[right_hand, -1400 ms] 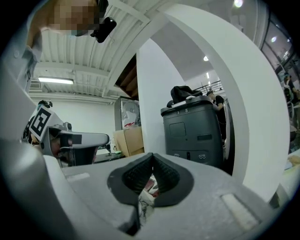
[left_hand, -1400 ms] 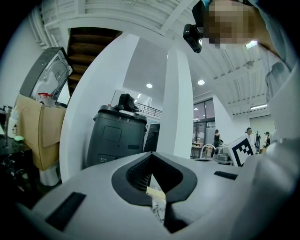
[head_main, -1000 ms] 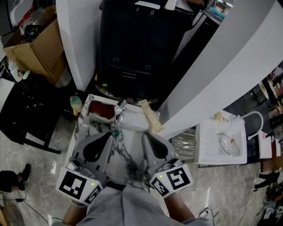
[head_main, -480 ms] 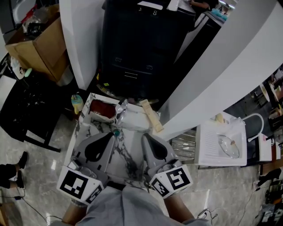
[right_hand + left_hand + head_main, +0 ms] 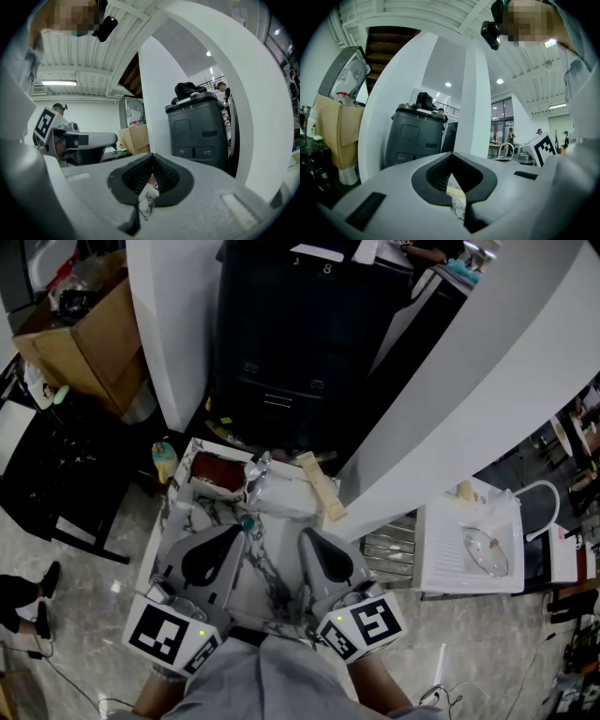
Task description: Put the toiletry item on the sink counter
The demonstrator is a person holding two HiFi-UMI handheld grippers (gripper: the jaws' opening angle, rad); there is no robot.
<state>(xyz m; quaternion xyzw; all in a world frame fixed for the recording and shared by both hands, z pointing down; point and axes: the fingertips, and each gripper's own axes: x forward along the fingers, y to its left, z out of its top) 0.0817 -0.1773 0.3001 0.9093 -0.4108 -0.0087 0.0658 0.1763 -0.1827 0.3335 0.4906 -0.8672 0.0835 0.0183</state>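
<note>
Neither has moved: left gripper (image 5: 236,532) and right gripper (image 5: 307,538), fingers together, over bare counter (image 5: 269,579); toiletries (image 5: 281,491) crowd its far edge.

The near half of the marble surface (image 5: 267,577) lay bare, with an open lane between the left hand-held gripper (image 5: 234,532) and the right hand-held gripper (image 5: 307,538). The far end was crowded. A red-brown box (image 5: 217,474) sat at the left, a white packet (image 5: 281,495) in the middle and a beige strip (image 5: 319,486) at the right. A small teal-capped item (image 5: 247,521) lay just ahead of the left hand-held gripper. Beyond the surface, a dark bin (image 5: 300,343) beside a white pillar (image 5: 173,324) closed off the far side.
</note>
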